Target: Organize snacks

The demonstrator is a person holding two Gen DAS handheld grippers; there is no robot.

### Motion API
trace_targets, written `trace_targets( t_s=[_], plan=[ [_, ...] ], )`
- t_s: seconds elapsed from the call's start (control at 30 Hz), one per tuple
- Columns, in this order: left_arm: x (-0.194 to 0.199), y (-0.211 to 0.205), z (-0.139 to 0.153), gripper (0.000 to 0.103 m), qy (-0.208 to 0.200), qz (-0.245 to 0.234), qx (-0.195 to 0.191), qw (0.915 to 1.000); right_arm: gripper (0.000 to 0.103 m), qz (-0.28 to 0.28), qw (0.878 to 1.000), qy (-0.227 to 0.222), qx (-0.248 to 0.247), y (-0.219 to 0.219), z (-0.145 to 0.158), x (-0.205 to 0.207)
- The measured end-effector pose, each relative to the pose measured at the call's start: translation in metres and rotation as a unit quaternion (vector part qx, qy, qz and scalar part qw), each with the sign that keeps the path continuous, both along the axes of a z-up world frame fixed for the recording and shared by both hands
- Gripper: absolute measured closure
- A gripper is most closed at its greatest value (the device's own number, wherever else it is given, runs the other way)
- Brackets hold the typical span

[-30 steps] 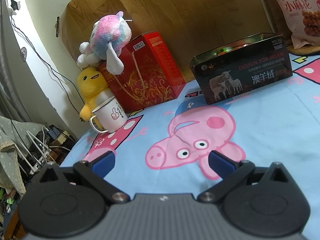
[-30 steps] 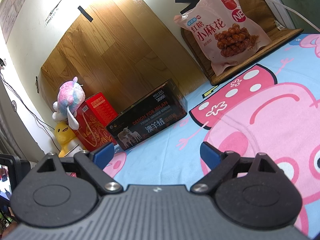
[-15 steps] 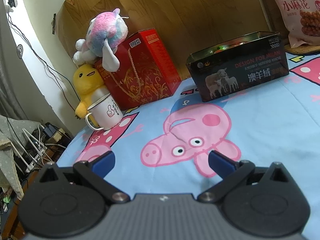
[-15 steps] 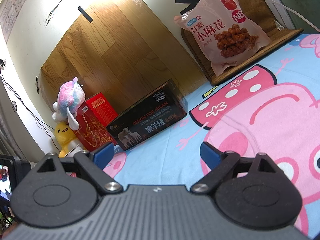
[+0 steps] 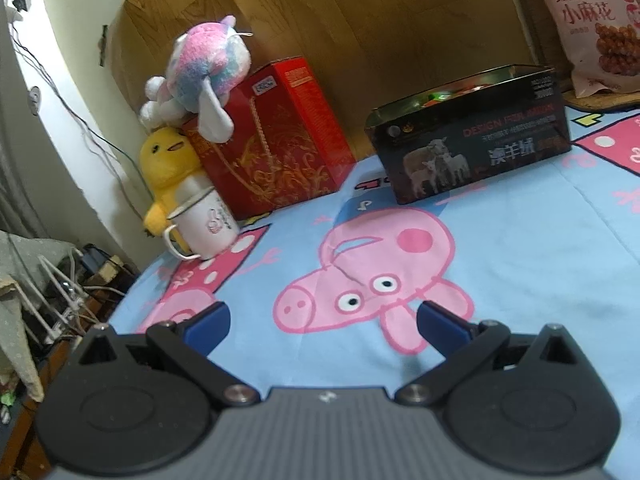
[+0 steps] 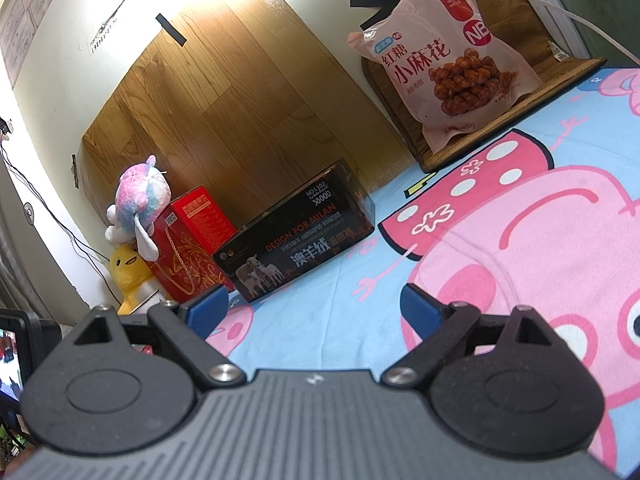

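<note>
- My left gripper [image 5: 322, 322] hangs low over the blue cartoon-pig sheet [image 5: 520, 264], its blue-padded fingers [image 5: 208, 320] spread wide with nothing between them.
- My right gripper [image 6: 316, 306] is likewise spread apart and empty, sitting just above the same sheet.
- Ahead of the left gripper, well apart from it, stands the black tin box [image 5: 472, 148], lidless; it sits on the sheet against the wooden board [image 5: 360, 20] at the back.
- Inside the tin I glimpse something colourful near its rim, too small to make out.
- The pink snack bag [image 6: 448, 64], printed with brown twists, leans upright against a woven mat [image 6: 520, 56] at the far right, beyond the tin and apart from it.
- To the left of the tin, with a gap between them, stands a red gift box [image 5: 276, 144] with a gold cord handle.
- A pink-and-blue plush toy [image 5: 204, 68] lies on top of the red box, drooping over its left edge.
- A yellow duck plush [image 5: 168, 160] sits below it, pressed against the red box.
- A white mug [image 5: 208, 224] stands just in front of the duck, touching it, handle turned to the left.
- In the right wrist view, a small lit screen [image 6: 10, 364] shows at the far left edge.
</note>
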State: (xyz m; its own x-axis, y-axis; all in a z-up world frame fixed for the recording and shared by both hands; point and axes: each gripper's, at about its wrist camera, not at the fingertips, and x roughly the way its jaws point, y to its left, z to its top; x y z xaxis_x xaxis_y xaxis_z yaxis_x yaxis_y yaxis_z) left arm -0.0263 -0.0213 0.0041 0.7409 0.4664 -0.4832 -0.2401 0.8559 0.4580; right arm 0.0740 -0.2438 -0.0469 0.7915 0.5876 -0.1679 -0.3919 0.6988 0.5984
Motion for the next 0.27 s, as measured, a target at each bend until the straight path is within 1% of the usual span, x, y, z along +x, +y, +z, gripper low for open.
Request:
trace_targets(
  t_s=[0.1,0.27],
  plan=[
    [0.0011,0.0037,0.0005,0.0,0.019,-0.018,-0.037,0.999,0.008,0.0,1.0,0.0,0.0,0.0001,0.0,-0.0001],
    [0.0037,0.0061,-0.0016,0.0,0.034,-0.025,-0.062,0.9971,0.008,-0.002,1.0,0.001,-0.002,0.003,0.0021,0.0002]
  ],
)
